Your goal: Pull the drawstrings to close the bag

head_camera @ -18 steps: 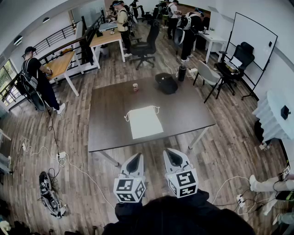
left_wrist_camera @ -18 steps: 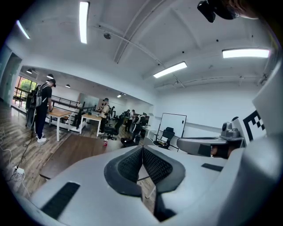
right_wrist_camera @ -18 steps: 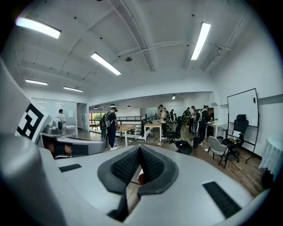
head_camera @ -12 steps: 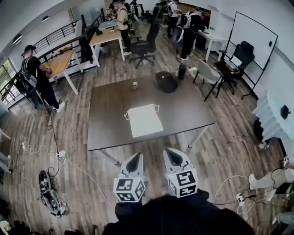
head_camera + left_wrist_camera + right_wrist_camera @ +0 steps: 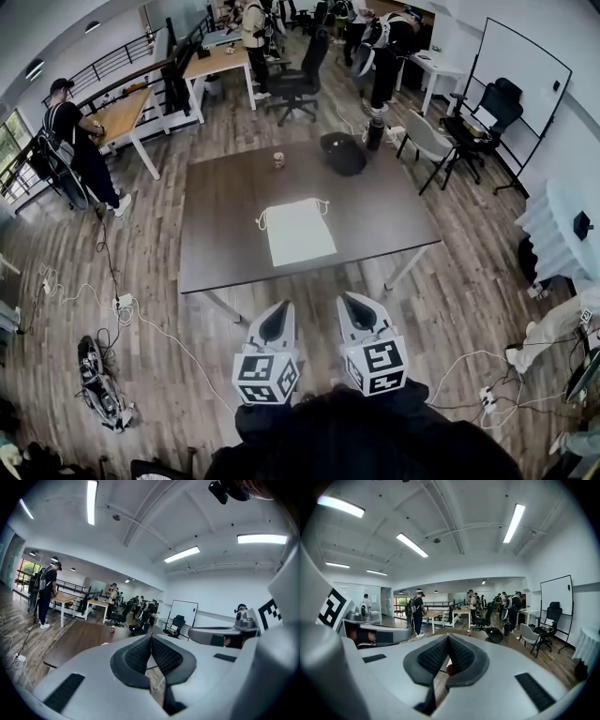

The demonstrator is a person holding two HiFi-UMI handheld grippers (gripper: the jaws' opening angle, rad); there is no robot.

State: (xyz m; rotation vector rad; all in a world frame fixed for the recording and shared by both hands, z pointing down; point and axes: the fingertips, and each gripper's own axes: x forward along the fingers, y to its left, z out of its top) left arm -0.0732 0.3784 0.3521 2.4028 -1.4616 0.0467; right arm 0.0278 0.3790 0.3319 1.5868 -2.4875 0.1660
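A white drawstring bag (image 5: pixel 298 232) lies flat in the middle of a dark brown table (image 5: pixel 221 246), its mouth toward the far side with cord loops at both top corners. My left gripper (image 5: pixel 280 314) and right gripper (image 5: pixel 355 307) hang side by side well short of the table's near edge, over the wood floor. Both are shut with nothing between the jaws. In the left gripper view the tips (image 5: pixel 151 637) meet, and in the right gripper view the tips (image 5: pixel 447 638) meet too. The bag is hidden behind the jaws in both gripper views.
A black bag (image 5: pixel 343 154) and a small red-and-white can (image 5: pixel 278 160) stand on the table's far part. Office chairs, desks, a whiteboard (image 5: pixel 521 74) and several people fill the room beyond. Cables and a power strip (image 5: pixel 123 302) lie on the floor at left.
The view has shifted slightly toward the table, which sits a little lower in the head view. Both grippers stay shut and side by side.
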